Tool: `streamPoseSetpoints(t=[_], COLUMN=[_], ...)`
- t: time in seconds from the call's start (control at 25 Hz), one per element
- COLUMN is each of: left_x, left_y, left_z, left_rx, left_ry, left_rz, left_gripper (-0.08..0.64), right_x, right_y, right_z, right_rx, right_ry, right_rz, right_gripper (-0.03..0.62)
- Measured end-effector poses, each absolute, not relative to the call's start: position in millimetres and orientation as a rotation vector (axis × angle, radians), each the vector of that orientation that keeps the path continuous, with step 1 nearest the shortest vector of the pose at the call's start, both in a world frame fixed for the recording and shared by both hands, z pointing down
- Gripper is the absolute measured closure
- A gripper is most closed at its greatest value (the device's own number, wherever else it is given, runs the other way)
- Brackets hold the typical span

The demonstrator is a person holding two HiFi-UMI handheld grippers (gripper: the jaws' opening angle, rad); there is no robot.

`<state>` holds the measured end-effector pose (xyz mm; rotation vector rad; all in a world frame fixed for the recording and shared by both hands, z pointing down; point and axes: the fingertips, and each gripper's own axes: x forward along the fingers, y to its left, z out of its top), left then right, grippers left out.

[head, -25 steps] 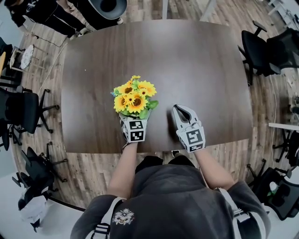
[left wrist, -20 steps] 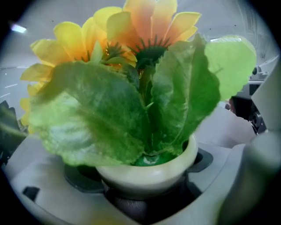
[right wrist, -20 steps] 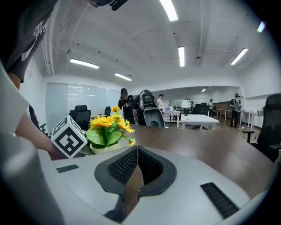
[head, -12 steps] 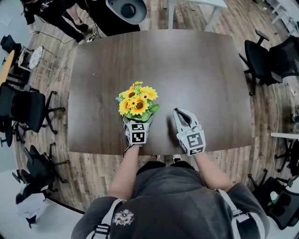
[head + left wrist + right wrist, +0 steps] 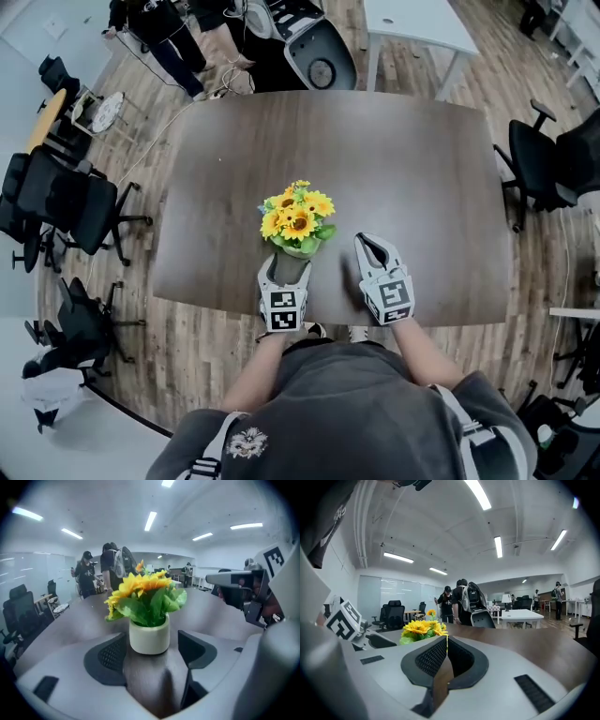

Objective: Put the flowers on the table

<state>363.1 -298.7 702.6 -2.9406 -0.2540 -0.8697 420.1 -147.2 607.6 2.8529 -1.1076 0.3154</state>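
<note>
A small white pot (image 5: 298, 249) of yellow sunflowers (image 5: 298, 220) stands upright on the dark wooden table (image 5: 412, 169), near its front edge. My left gripper (image 5: 287, 265) sits just behind the pot. In the left gripper view the pot (image 5: 149, 634) stands at the tips of the two pads, which do not press on it. The jaws are apart and closing. My right gripper (image 5: 368, 239) rests on the table to the right of the flowers, with its jaws shut and nothing between them (image 5: 446, 651). The flowers (image 5: 421, 629) show to its left.
Black office chairs (image 5: 66, 202) stand left of the table and another (image 5: 534, 164) to its right. A chair back (image 5: 322, 61) and several people (image 5: 169, 37) are at the far end. A white table (image 5: 417, 19) stands beyond.
My left gripper, which was close around the flower pot, has drawn back toward the person, and the pot now stands free on the table. The right gripper has barely moved.
</note>
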Motion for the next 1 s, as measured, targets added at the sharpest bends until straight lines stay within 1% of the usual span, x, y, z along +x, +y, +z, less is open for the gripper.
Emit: streamPoseSetpoints(t=[0.08, 0.2, 0.24, 0.44, 0.64, 1.0], left_x=[356.0, 351.8, 353.1, 359.9, 369.8, 377.9], left_y=[-302.6, -317.8, -323.1, -339.4, -330.5, -306.0], left_z=[674.4, 631.7, 618.2, 569.9, 533.3, 517.9], left_rx=[-2.988, -3.057, -3.075, -3.123, -3.106, -3.04], left_ry=[-0.201, -0.077, -0.044, 0.0, -0.115, -0.168], left_rz=[-0.777, -0.632, -0.585, -0.402, -0.17, -0.136], left_gripper=[0.276, 0.51, 0.552, 0.552, 0.552, 0.552], right_x=[418.9, 417.1, 416.1, 401.3, 399.0, 407.6], right_y=[-152.3, -164.5, -169.2, -188.9, -192.1, -170.4], right_z=[602.4, 590.7, 584.5, 541.4, 516.1, 502.2], right_rx=[2.847, 2.823, 2.808, 2.706, 2.656, 2.686], right_ry=[-1.135, -1.19, -1.21, -1.279, -1.277, -1.183], right_rz=[0.304, 0.266, 0.241, 0.089, 0.012, 0.022], right_gripper=[0.568, 0.568, 0.568, 0.568, 0.569, 0.569])
